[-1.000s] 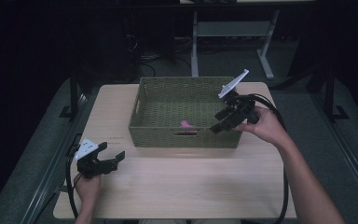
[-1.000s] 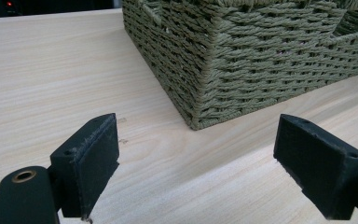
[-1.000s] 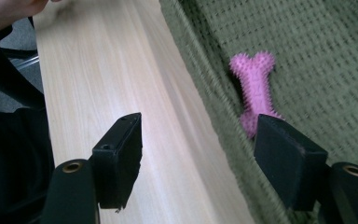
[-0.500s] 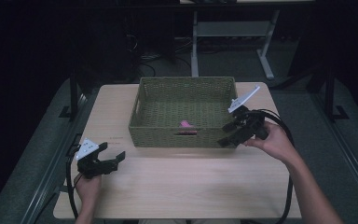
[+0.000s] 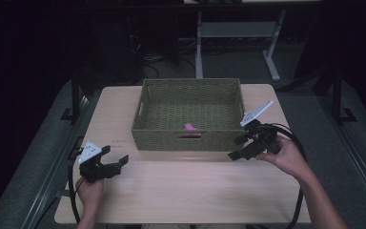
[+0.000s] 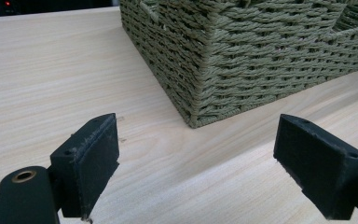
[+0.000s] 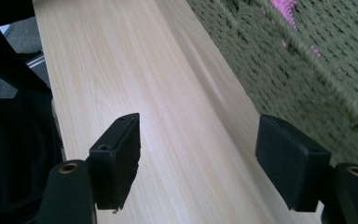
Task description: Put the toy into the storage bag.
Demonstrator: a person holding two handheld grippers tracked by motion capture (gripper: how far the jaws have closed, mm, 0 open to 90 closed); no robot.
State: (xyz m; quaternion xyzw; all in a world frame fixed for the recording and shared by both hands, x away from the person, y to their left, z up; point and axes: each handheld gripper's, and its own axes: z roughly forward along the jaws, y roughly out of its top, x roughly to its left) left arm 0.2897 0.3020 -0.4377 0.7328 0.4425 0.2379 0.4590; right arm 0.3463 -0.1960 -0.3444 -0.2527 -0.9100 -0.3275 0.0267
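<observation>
My left hand-held gripper (image 5: 110,164) rests spread on the tabletop (image 5: 181,191), near left; my right hand-held gripper (image 5: 240,148) hangs spread just beside the basket (image 5: 189,114) holding a pink thing (image 5: 189,127)

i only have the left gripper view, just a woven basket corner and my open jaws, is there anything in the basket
Observer: Yes, a small pink object lies on the basket floor, near its front wall.
Operator: where's the right gripper
Observer: The right gripper is by the basket's front right corner, above the table.
Operator: is it holding anything
Observer: No, its jaws are open and empty.
</observation>
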